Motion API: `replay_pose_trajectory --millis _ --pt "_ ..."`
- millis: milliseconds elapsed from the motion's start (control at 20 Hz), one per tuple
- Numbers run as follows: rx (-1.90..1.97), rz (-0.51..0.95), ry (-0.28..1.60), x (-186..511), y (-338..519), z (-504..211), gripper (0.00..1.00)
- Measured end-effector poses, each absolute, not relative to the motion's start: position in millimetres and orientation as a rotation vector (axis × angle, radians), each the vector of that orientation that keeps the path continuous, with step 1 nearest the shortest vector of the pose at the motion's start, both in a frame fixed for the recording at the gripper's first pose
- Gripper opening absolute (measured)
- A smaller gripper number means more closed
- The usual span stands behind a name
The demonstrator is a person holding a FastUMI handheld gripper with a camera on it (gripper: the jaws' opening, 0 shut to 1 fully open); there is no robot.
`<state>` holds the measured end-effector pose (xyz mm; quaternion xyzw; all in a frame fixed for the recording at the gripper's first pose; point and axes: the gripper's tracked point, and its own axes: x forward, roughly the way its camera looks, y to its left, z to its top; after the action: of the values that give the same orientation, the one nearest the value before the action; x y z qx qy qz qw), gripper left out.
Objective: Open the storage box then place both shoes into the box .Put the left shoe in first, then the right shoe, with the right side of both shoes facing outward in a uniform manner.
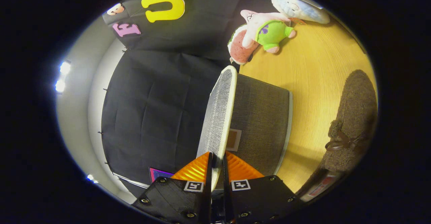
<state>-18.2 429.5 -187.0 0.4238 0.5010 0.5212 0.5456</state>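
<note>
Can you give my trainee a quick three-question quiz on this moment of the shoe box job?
1. True or false: the gripper is shut on the edge of the lid of the storage box.
2. What lies on the table beside the box, on the side away from the lid?
A. a brown shoe
B. a mug
C. a book
3. Fill in: beyond the box, by the booth wall, lie soft ____.

Key
1. True; both fingers press on the lid's rim.
2. A, the brown shoe with a bow.
3. Toys: a pink and green plush toy and a pale plush toy.
</note>
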Motion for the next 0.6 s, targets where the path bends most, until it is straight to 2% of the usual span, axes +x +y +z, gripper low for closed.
replay_pose_trajectory --millis 50,600 --pt "1.009 1.246 1.181 -17 459 -192 0.01" --pt "0.844 1.182 1.158 -19 459 -149 0.01"
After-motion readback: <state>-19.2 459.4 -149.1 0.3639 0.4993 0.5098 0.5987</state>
